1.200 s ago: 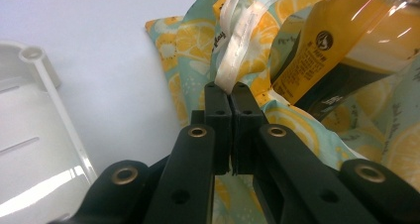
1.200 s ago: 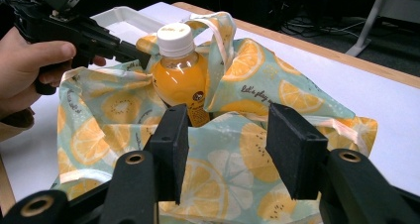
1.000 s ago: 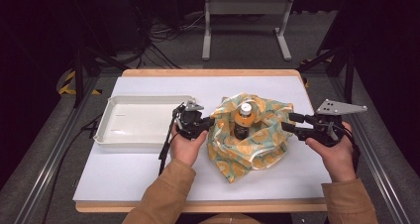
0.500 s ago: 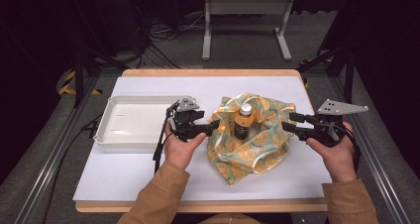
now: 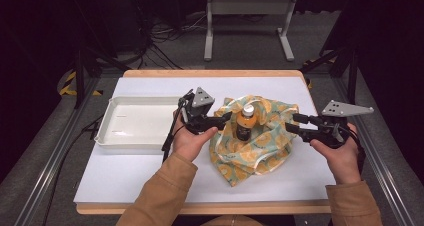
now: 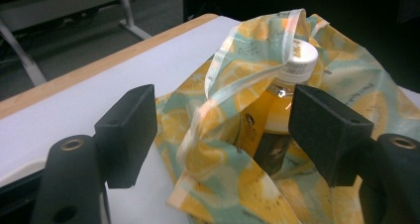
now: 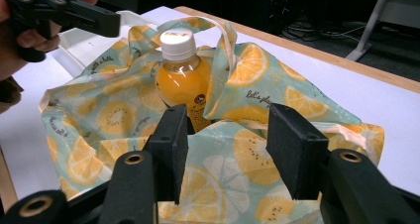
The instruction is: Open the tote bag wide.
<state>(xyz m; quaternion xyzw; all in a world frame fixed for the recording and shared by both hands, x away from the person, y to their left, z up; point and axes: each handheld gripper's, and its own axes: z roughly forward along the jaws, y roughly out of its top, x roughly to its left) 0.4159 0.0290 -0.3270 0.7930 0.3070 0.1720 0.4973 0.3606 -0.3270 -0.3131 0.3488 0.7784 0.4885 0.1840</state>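
A lemon-print cloth bag (image 5: 255, 146) lies crumpled on the white table, with an orange juice bottle (image 5: 245, 123) standing upright in it. My left gripper (image 5: 225, 120) hovers just left of the bottle. Its jaws have just been opening and stand apart. In the left gripper view the bag's handle strap (image 6: 237, 80) hangs loose beyond my left gripper (image 6: 223, 115), and nothing presses on it. My right gripper (image 5: 291, 124) is open at the bag's right edge. In the right gripper view its jaws frame the bag (image 7: 233, 169) below the bottle (image 7: 181, 80).
A white tray (image 5: 112, 136) sits to the left of the bag, close to the left hand. The table's wooden far edge (image 5: 210, 73) runs behind the bag. A metal stand (image 5: 247, 6) and cables lie on the floor beyond.
My left gripper has opened and lifted a little, letting the bag's handle go. The right gripper has stayed where it was.
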